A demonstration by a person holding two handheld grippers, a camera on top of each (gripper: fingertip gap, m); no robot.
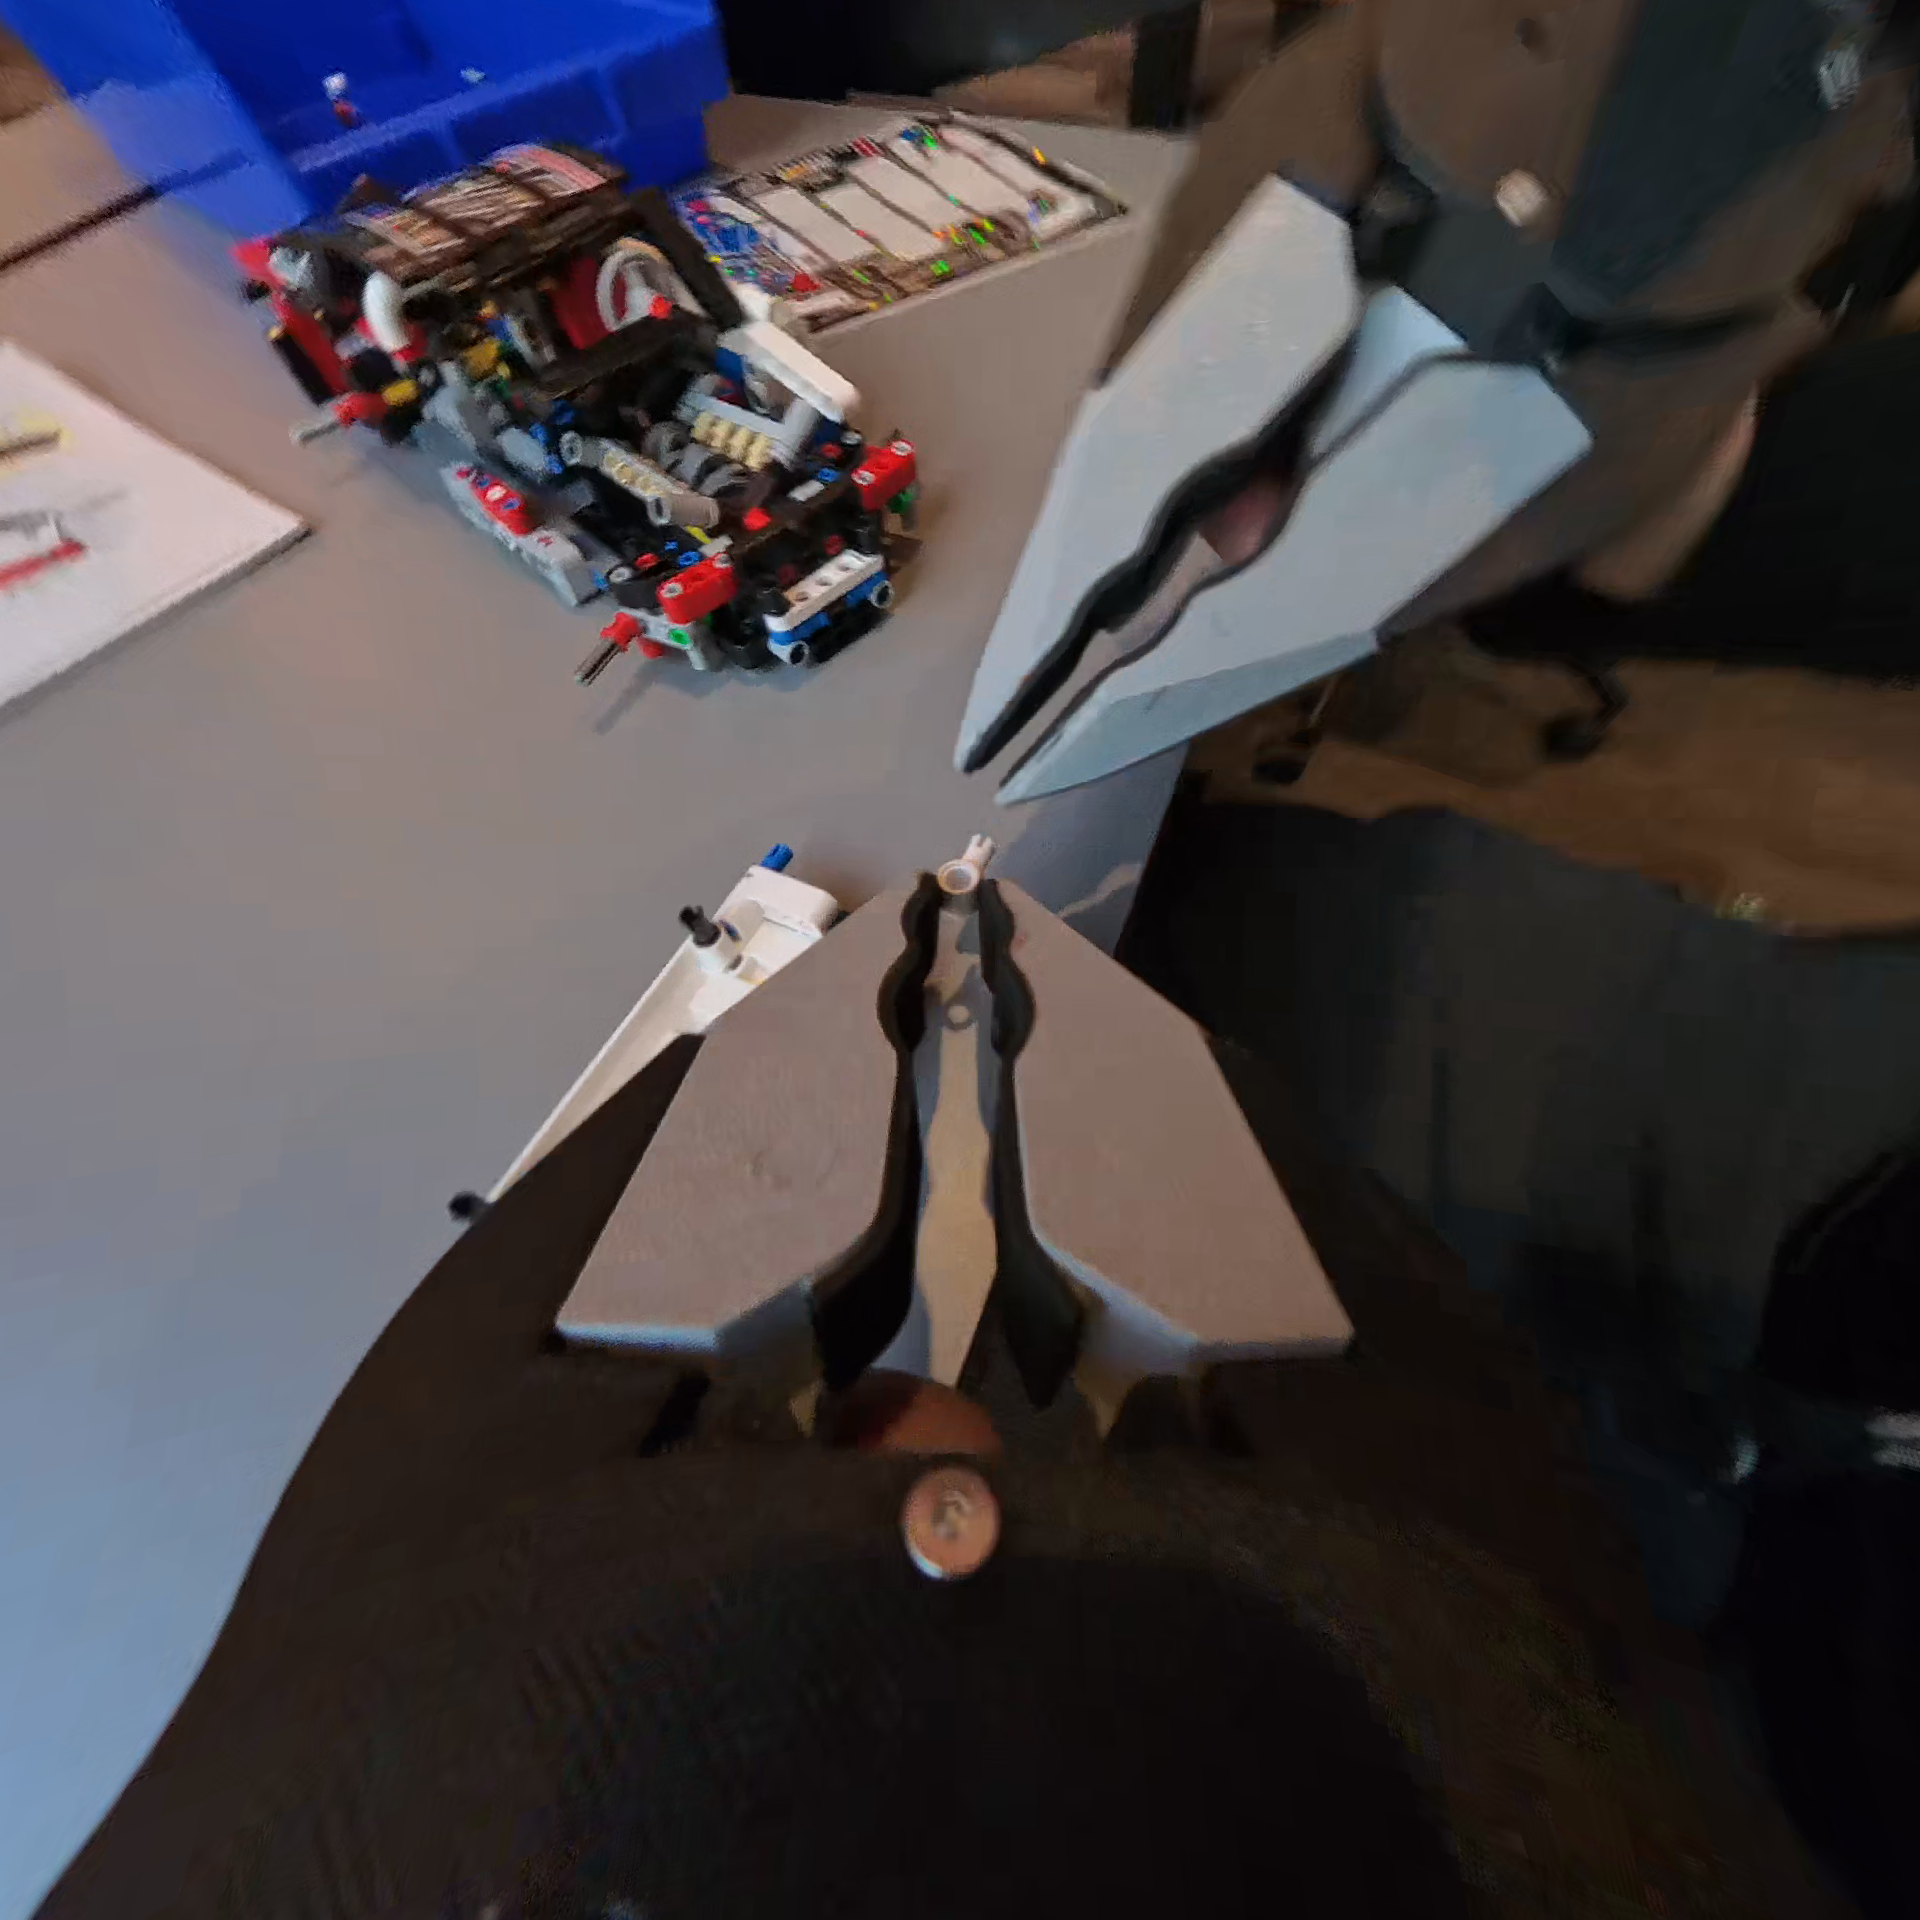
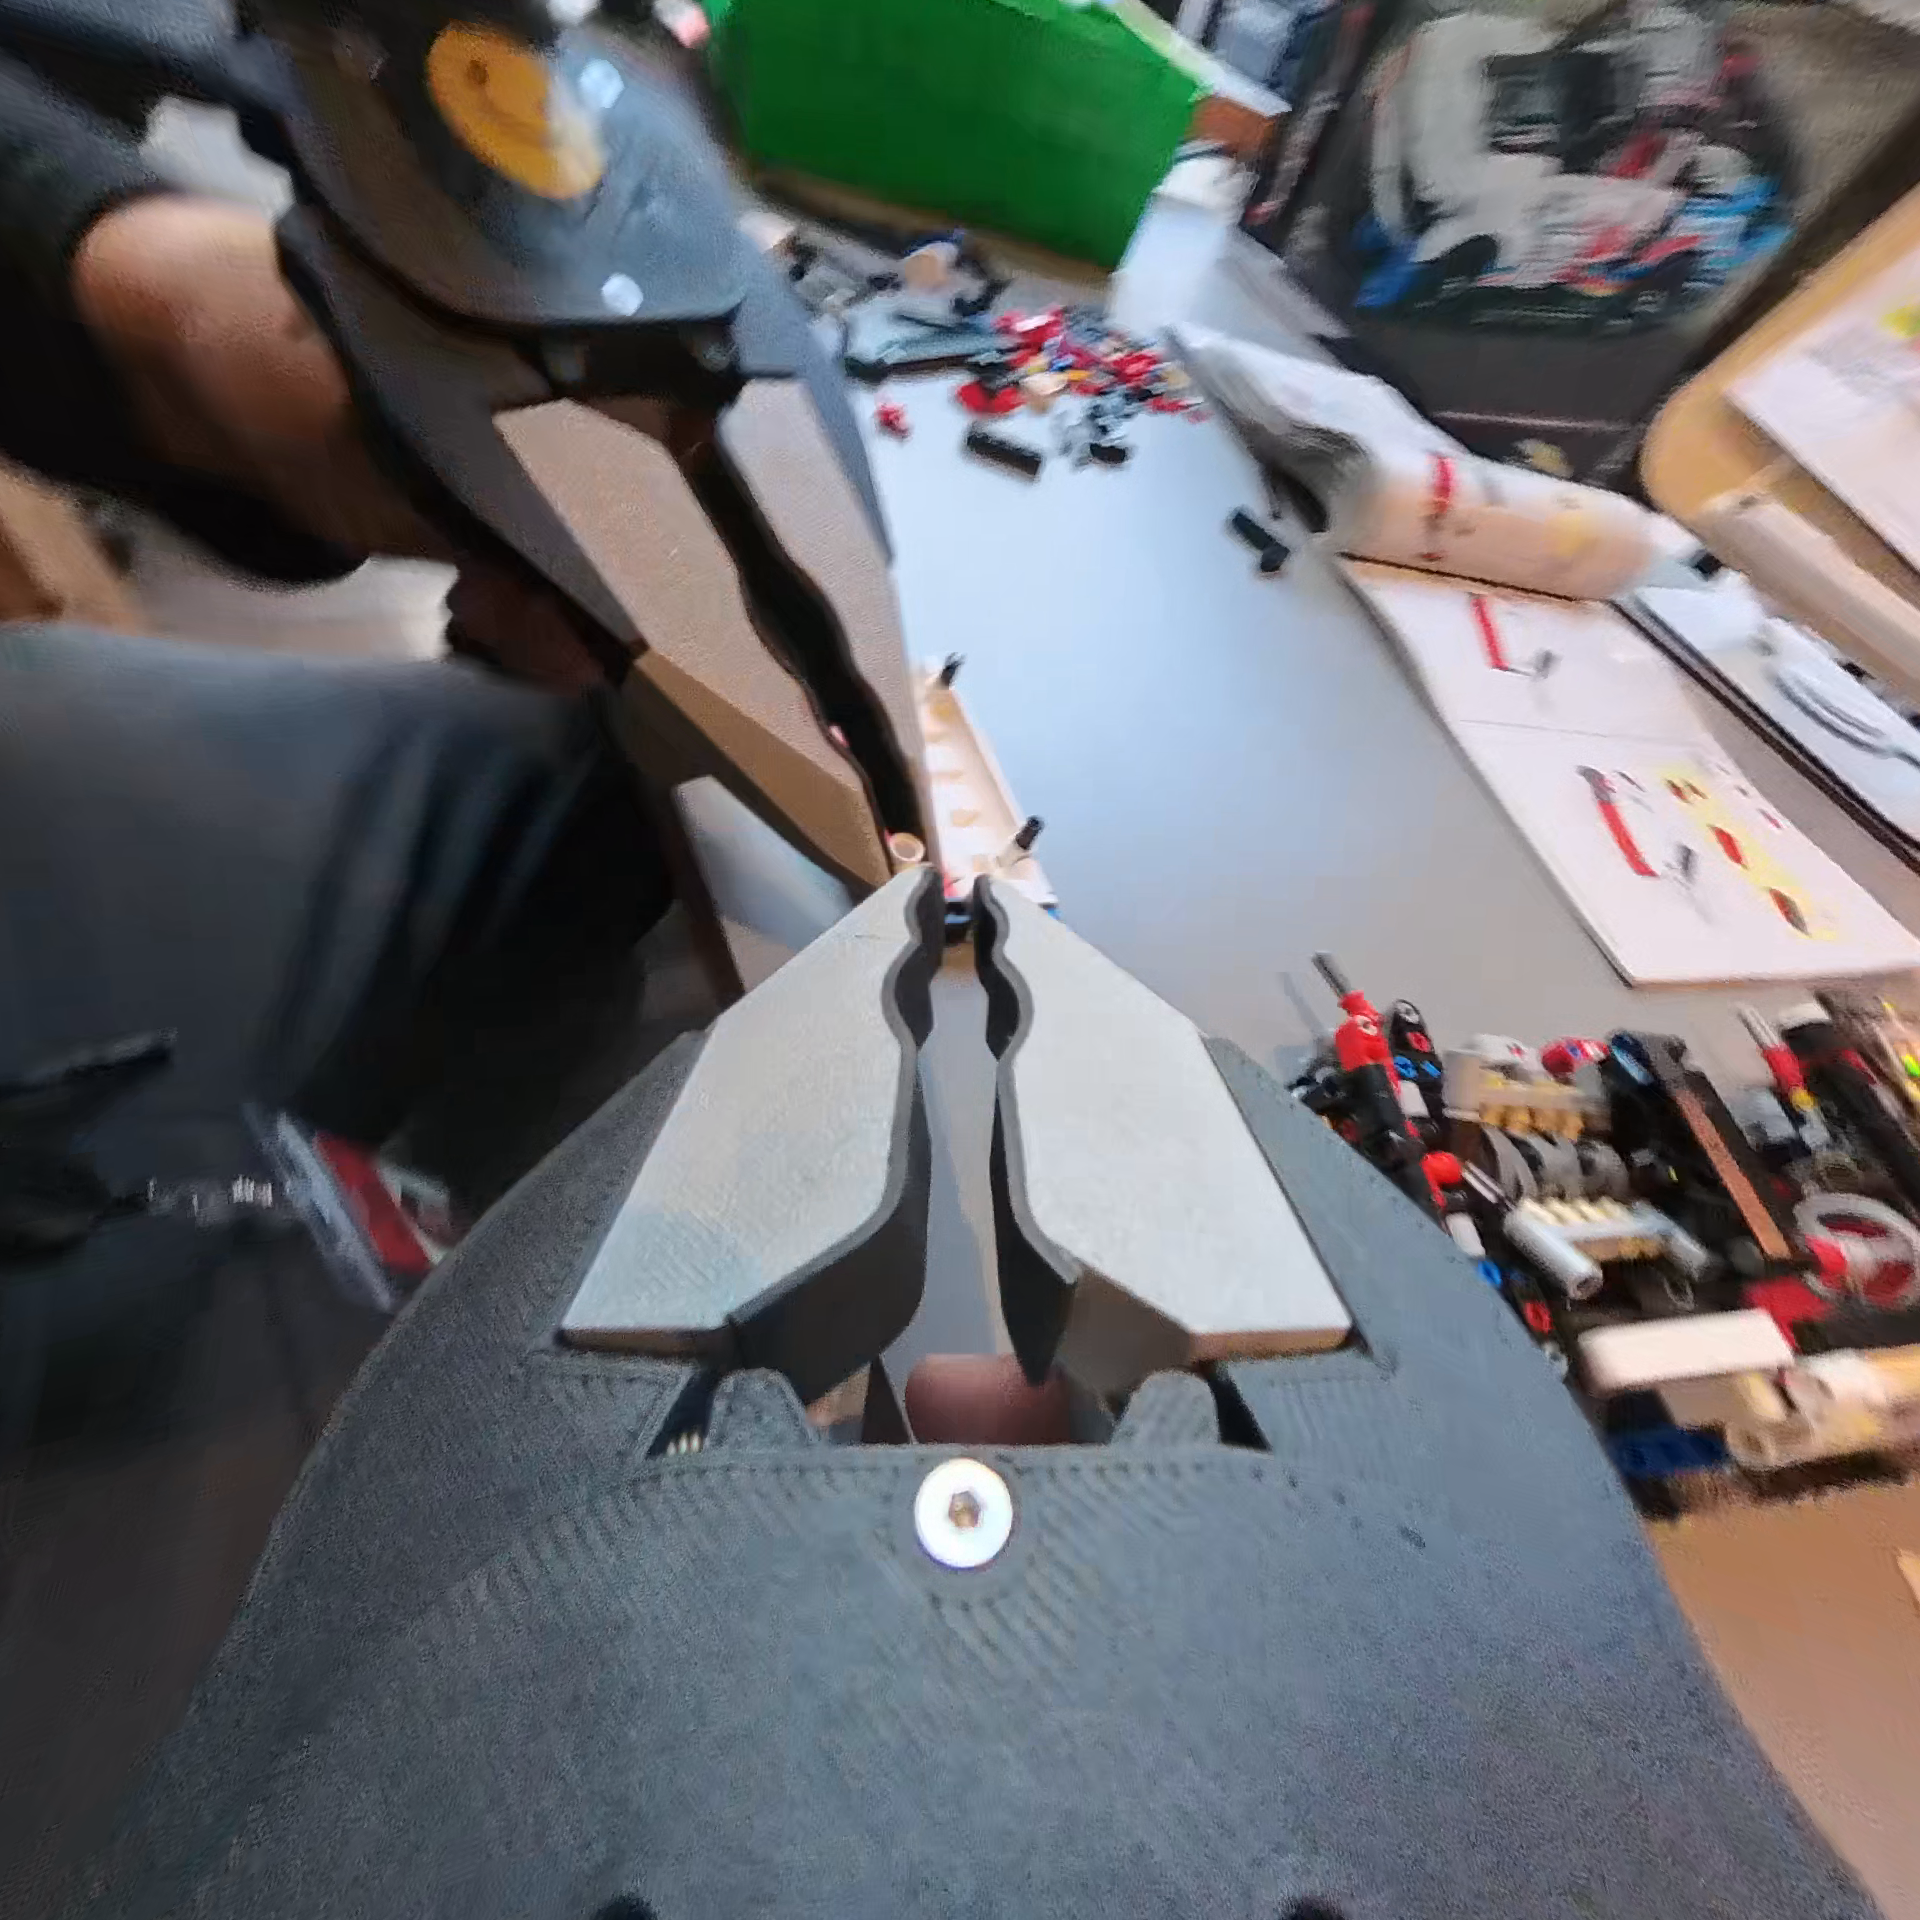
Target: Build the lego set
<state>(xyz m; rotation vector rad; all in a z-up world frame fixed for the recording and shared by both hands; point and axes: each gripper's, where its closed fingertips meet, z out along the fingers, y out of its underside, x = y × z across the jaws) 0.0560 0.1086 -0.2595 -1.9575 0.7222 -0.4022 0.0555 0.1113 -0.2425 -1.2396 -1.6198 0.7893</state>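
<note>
My left gripper [image 1: 958, 885] is shut on a small light grey connector piece [image 1: 964, 871], held near the table's edge. A long white panel [image 1: 717, 977] with black and blue pins lies just to its left, partly hidden under my fingers. My right gripper [image 1: 985, 771] hangs just above it, tips pointing down at the piece. In the right wrist view my right gripper [image 2: 958, 906] is closed on a small black piece [image 2: 954, 921], right next to the left gripper's tips [image 2: 914, 844] and the white panel [image 2: 971, 774]. The half-built car model [image 1: 582, 416] stands farther back.
A blue bin [image 1: 364, 94] and a printed sheet [image 1: 904, 208] sit behind the model. An open instruction booklet [image 2: 1662, 790], a plastic bag [image 2: 1434, 488], loose pieces [image 2: 1049, 384] and a green box [image 2: 956, 114] lie on the grey table [image 2: 1195, 727]. The table edge [image 1: 1153, 831] is close. My left and right fingertips are right by each other.
</note>
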